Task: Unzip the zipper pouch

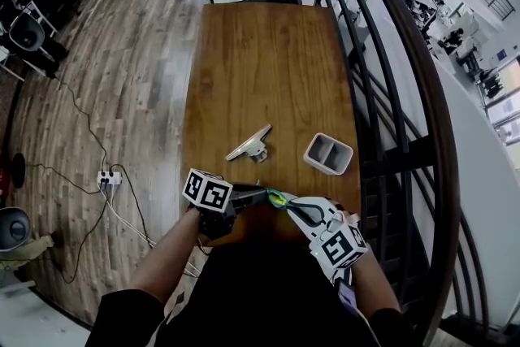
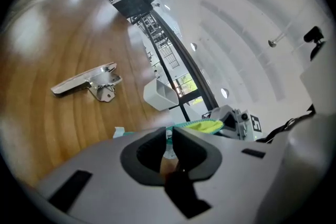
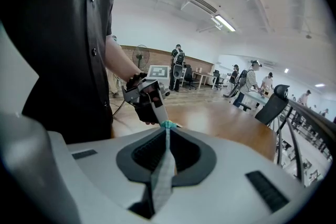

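Left gripper (image 1: 262,195) pinches the left end of the pouch (image 1: 279,198); right gripper (image 1: 296,209) is clamped on its right edge. Pouch spans between them, above the near edge of the table (image 1: 260,77).

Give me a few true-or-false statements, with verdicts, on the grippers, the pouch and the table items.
1. The right gripper is shut on the zipper pouch. True.
2. The left gripper is wide open and empty. False: its jaws are closed on the pouch's end.
3. The white two-compartment bin stands on the wooden table. True.
4. The metal clip sits inside the bin. False: it lies on the table, apart from it.
5. The pouch lies at the table's far end. False: both grippers hold it at the near edge.
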A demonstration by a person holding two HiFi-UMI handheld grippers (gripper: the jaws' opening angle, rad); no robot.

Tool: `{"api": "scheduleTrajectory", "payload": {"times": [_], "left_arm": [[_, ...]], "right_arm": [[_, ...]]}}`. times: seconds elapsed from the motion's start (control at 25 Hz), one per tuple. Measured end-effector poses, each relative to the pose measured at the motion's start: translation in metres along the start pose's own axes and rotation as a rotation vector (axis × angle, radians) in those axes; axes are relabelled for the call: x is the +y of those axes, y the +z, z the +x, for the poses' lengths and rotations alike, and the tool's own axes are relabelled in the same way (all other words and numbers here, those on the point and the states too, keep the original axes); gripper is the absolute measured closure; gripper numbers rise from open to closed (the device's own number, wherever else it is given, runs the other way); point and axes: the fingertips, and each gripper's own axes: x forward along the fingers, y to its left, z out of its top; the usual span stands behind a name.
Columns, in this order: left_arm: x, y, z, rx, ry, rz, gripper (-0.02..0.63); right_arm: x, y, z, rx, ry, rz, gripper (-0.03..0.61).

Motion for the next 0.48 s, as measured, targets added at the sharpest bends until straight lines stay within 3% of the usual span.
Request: {"api": "scheduleTrajectory", "payload": {"times": [0.12,0.28,0.48], "left_arm": [[-0.001,0.0,-0.001,0.011,-0.005,-0.005,0.591],[0.003,-0.001,-0.006,0.022,0.05,0.034,0.599],[0.003,0.011,-0.011,-0.036,0.091,0.022,0.6]], "right_arm": [[-0.001,-0.002,-0.001,0.001,-0.005,0.002,0.558],[-0.003,0.0,-0.001,0.001,-0.012,0.005,0.558],[-0.006,0.001,-0.003,-0.029,-0.023,0.042,0.561]]}}
